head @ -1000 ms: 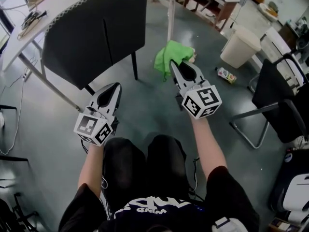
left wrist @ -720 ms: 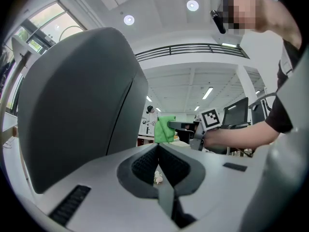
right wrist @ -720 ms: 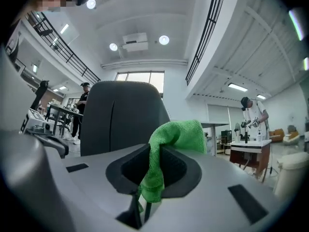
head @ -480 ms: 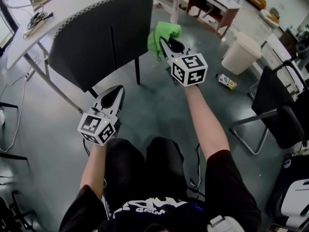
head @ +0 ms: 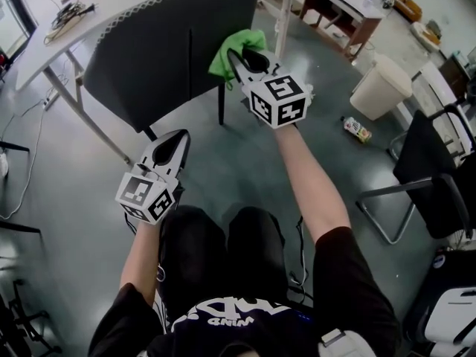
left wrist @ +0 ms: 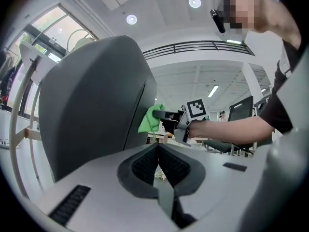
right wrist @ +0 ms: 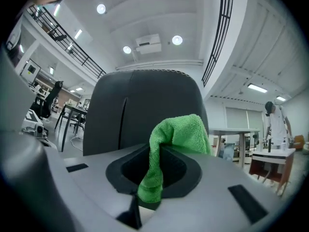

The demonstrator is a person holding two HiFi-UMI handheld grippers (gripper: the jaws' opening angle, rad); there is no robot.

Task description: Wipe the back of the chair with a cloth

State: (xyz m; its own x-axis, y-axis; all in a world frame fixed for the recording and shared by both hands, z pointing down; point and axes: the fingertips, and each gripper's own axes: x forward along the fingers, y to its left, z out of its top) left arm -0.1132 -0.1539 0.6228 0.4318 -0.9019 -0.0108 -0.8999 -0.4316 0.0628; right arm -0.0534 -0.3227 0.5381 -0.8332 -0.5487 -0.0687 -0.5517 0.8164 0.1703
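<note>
The dark grey chair back stands ahead of me, pushed under a white table. It fills the left gripper view and rises behind the cloth in the right gripper view. My right gripper is shut on the green cloth, holding it up at the chair back's right edge. The cloth bunches out of the jaws, and it also shows in the left gripper view. My left gripper hangs low, below the chair back, jaws together and holding nothing.
A white table runs behind the chair, with its legs on the left. A white bin and a small carton sit on the floor at the right. Another black chair stands at the far right.
My right gripper has carried the green cloth up and to the left, from over the floor to the chair back's right edge. The left gripper has barely moved.
</note>
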